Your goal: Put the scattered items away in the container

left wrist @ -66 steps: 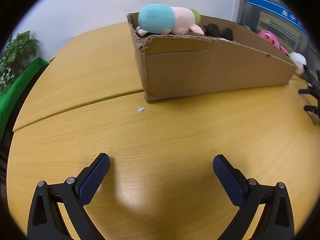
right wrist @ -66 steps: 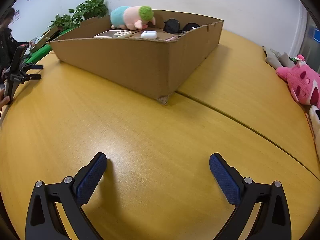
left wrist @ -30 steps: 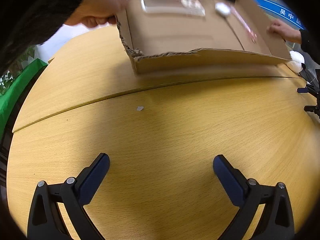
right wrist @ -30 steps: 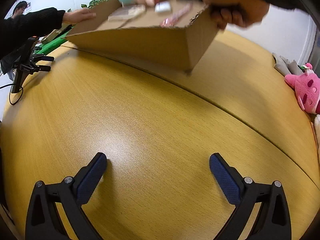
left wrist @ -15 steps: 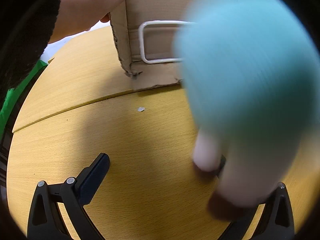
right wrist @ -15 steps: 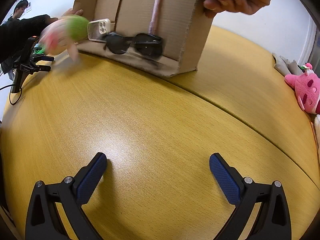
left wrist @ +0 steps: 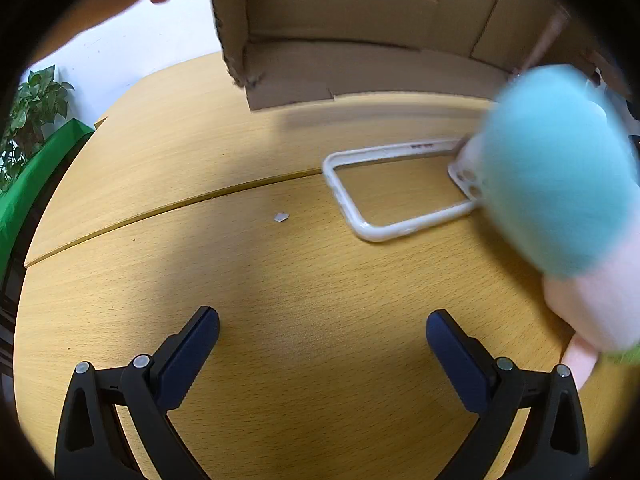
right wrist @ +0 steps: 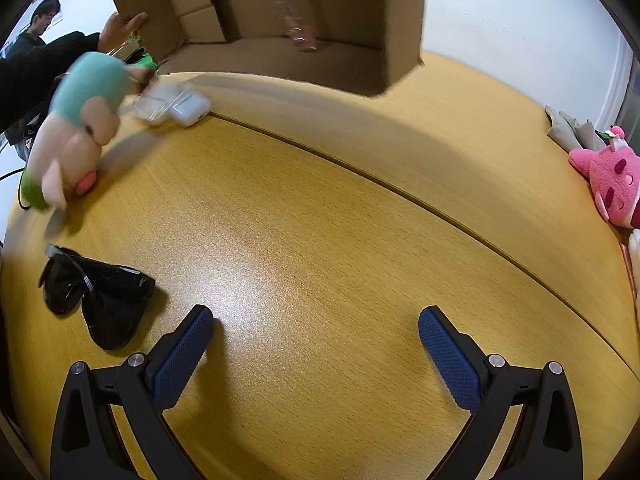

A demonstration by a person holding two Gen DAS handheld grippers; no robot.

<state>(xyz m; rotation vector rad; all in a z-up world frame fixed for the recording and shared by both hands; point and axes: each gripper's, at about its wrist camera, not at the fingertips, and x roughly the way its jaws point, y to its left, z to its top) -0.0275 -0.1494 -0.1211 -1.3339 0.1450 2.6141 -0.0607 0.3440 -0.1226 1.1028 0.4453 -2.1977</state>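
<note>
While the brown cardboard box (right wrist: 304, 20) is held tipped above the yellow wooden worktop (right wrist: 340, 240), its opening facing down, the left claw (left wrist: 322, 344) and right claw (right wrist: 316, 340) both stand wide and hold nothing; a blurred teal-and-pink plush toy (right wrist: 80, 120) sits beside a clear phone case (left wrist: 400, 188) and a white earbud case (right wrist: 190, 108); black sunglasses (right wrist: 96, 300) lie near the right claw's left finger; a pink plush (right wrist: 612, 184) rests well apart.

Bright, motion-blurred plush toy (left wrist: 560, 200)
</note>
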